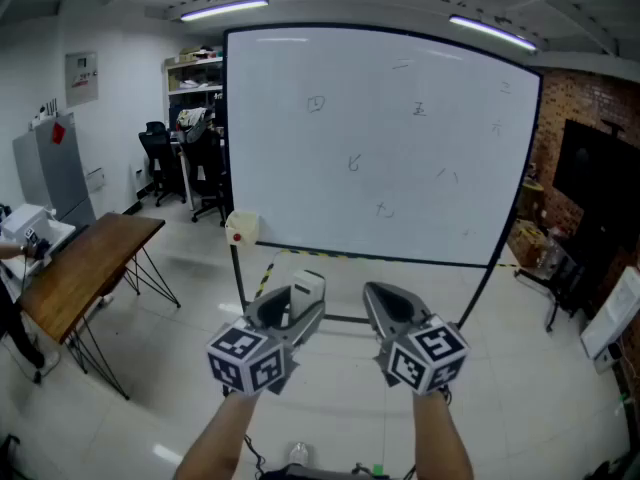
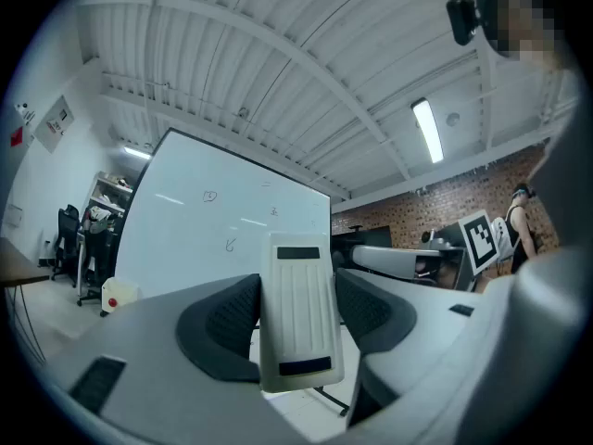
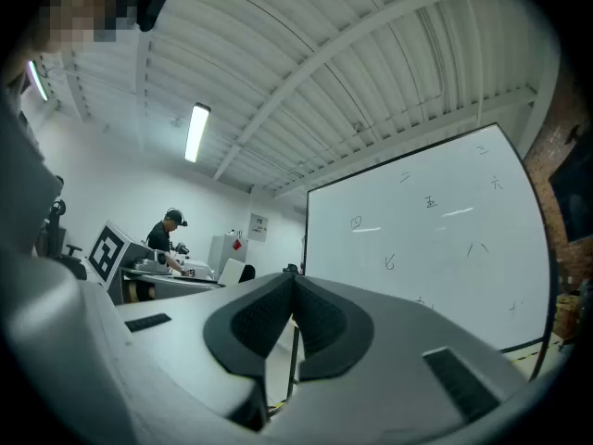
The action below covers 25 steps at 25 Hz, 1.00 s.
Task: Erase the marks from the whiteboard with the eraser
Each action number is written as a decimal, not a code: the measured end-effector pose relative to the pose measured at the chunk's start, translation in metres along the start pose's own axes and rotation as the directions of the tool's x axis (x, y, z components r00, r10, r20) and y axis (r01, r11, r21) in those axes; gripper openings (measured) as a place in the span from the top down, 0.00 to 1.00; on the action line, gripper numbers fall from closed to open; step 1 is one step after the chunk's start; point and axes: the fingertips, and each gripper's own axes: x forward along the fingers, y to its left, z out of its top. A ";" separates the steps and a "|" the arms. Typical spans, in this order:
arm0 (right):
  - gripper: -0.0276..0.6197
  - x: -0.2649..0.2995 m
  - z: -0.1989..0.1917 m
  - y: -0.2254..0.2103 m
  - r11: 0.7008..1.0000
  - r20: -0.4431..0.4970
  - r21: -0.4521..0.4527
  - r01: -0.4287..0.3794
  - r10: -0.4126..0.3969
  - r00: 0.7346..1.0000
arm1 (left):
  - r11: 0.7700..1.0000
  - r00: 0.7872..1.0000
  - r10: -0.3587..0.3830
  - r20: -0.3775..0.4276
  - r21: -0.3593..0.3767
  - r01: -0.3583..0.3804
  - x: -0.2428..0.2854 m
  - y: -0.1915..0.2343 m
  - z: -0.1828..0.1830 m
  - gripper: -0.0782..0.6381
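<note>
A large whiteboard (image 1: 380,138) on a black stand faces me, with several small faint marks such as one at the upper left (image 1: 316,104) and one in the middle (image 1: 353,162). My left gripper (image 1: 300,303) is shut on a white eraser (image 1: 306,290), held low in front of the board and well short of it. In the left gripper view the eraser (image 2: 298,309) stands upright between the dark pads (image 2: 232,315). My right gripper (image 1: 385,303) hangs beside it, shut and empty; its pads (image 3: 320,318) meet in the right gripper view, with the whiteboard (image 3: 435,239) beyond.
A wooden table (image 1: 85,268) on thin black legs stands at the left, office chairs (image 1: 205,168) and shelves behind it. A white round thing with a red dot (image 1: 240,230) sits at the board's lower left corner. A brick wall and a dark screen (image 1: 600,198) are at the right. A person (image 3: 167,235) works in the background.
</note>
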 end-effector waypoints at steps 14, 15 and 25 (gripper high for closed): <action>0.97 0.164 -0.011 -0.079 0.999 0.014 -0.035 0.018 -0.018 1.000 | 0.999 0.998 -0.012 0.055 0.052 0.009 0.108 0.153 0.030 0.54; 0.97 0.182 -0.008 -0.085 0.999 0.020 -0.042 0.015 -0.014 1.000 | 0.998 0.998 -0.015 0.056 0.054 0.012 0.119 0.168 0.033 0.54; 0.97 0.306 0.029 -0.148 0.993 0.099 -0.096 0.065 -0.056 0.994 | 0.993 0.992 -0.071 0.105 0.101 0.061 0.209 0.280 0.081 0.54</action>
